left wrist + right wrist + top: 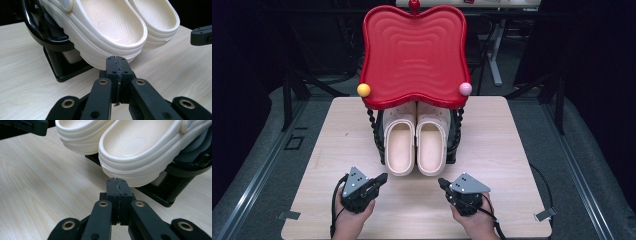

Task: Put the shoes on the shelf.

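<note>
Two cream clogs rest side by side on a black rack under a red wavy tray: the left clog (399,140) and the right clog (432,141), heels toward me. My left gripper (383,177) is shut and empty, just short of the left clog's heel (110,37). My right gripper (441,182) is also shut with nothing in it, near the right clog's heel (140,152). In the left gripper view the jaws meet at the gripper tip (117,60); in the right gripper view they meet at the gripper tip (117,181).
The red tray (414,55) tops the black rack (377,140), with a yellow ball (363,90) and a pink ball (465,89) at its front corners. The rack base (65,72) stands on the pale wooden table (337,145). Dark floor surrounds the table.
</note>
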A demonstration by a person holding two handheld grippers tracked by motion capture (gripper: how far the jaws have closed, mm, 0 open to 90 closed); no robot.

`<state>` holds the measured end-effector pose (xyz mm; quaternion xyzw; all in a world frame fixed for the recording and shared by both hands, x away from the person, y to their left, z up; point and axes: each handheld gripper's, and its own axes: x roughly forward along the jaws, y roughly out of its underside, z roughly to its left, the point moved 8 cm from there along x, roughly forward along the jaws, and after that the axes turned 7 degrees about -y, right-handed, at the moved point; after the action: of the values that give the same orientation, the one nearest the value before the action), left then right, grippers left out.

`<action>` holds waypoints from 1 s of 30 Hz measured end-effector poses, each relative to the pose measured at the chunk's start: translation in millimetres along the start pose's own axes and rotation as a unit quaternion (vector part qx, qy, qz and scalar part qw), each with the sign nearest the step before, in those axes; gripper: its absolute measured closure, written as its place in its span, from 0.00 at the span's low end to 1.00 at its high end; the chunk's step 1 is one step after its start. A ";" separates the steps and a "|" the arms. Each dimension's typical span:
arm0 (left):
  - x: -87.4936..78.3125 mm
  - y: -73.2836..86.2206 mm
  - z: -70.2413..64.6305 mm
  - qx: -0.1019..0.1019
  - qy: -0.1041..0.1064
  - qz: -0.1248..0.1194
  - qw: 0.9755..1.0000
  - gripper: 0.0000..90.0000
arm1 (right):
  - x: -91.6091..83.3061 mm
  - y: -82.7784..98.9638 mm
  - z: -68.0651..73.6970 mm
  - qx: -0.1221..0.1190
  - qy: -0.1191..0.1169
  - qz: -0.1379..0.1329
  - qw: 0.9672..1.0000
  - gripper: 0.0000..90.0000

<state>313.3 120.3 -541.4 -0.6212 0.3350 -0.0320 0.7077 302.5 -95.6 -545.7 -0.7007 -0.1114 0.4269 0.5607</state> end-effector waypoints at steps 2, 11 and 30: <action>3.7 3.1 -1.9 0.002 -0.001 0.004 1.000 1.00 | 4.4 1.6 1.0 -0.003 -0.001 0.006 1.000 1.00; 15.1 10.4 -10.0 0.012 0.009 0.017 1.000 1.00 | 20.5 3.9 2.9 0.002 -0.011 0.014 1.000 1.00; 21.3 9.2 -13.3 0.007 0.015 0.026 1.000 1.00 | 29.8 1.4 1.8 0.026 -0.018 0.008 0.999 1.00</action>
<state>319.5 101.1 -559.0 -0.6070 0.3611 -0.0251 0.7075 319.0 -75.8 -561.0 -0.6792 -0.1046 0.4464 0.5731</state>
